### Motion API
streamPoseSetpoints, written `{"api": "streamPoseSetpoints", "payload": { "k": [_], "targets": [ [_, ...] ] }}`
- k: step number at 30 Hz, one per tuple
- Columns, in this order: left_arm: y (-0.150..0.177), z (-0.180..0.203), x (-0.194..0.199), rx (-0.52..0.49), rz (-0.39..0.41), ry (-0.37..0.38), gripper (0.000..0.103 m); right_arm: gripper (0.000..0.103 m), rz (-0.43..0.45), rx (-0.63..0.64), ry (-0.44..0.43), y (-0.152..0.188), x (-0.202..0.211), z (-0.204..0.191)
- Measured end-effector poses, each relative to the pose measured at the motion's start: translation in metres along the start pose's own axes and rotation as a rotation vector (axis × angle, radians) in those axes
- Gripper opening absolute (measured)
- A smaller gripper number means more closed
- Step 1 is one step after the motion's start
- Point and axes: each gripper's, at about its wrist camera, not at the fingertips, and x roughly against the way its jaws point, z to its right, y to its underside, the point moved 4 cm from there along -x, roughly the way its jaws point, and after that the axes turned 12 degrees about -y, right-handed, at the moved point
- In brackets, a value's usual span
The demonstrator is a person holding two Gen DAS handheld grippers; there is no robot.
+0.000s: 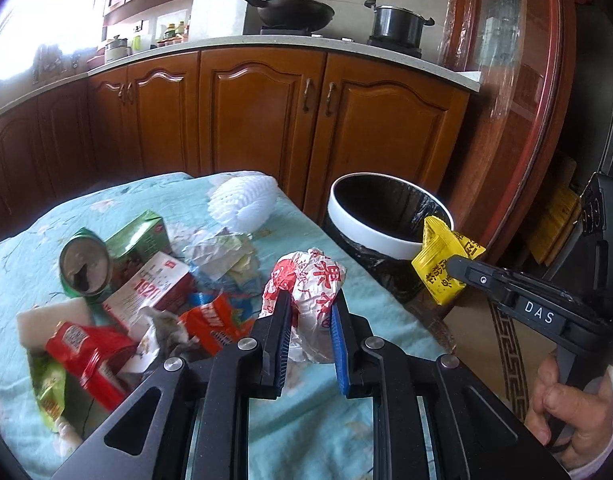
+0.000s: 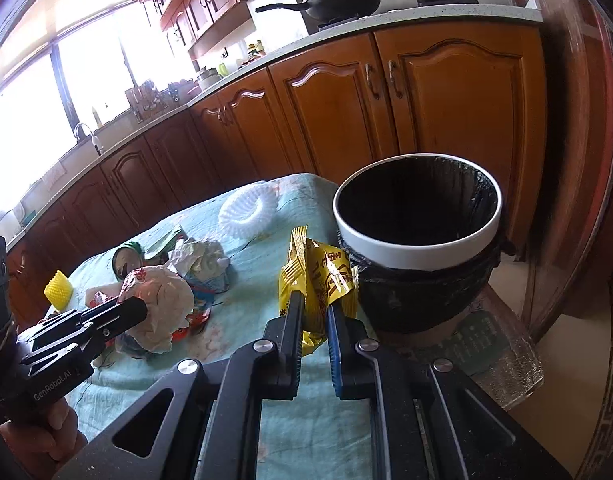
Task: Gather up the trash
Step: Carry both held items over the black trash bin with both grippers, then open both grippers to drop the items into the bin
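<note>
My left gripper (image 1: 310,300) is shut on a crumpled white wrapper with red print (image 1: 306,280), held above the table's right part. That wrapper (image 2: 162,304) also shows at the left gripper (image 2: 140,308) in the right wrist view. My right gripper (image 2: 314,308) is shut on a yellow snack packet (image 2: 318,276), close to the near rim of the white-rimmed bin (image 2: 418,248) lined with a black bag. In the left wrist view the right gripper (image 1: 452,266) holds the yellow packet (image 1: 438,264) against the bin's rim (image 1: 370,236).
A pile of trash lies on the light-blue cloth (image 1: 314,420): a green can (image 1: 84,266), a green carton (image 1: 140,236), a red packet (image 1: 90,354), crumpled paper (image 1: 218,254) and white foam netting (image 1: 242,202). A yellow foam piece (image 2: 58,290) stands far left. Wooden cabinets (image 1: 266,112) stand behind.
</note>
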Motion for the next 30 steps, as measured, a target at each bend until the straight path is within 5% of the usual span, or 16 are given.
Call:
{"api": "streamPoseSetpoints", "payload": {
  "k": [13, 25, 30],
  "targets": [
    [-0.058, 0.047, -0.08, -0.042, -0.013, 0.068, 0.018, 0.013, 0.033, -0.047, 0.06, -0.056, -0.007, 0.066],
    [-0.108, 0.078, -0.177, -0.048, -0.09, 0.11, 0.019, 0.015, -0.041, -0.094, 0.08, -0.088, -0.039, 0.116],
    [-0.122, 0.093, -0.206, -0.053, -0.123, 0.103, 0.032, 0.021, -0.083, -0.098, 0.098, -0.091, -0.053, 0.127]
  ]
}}
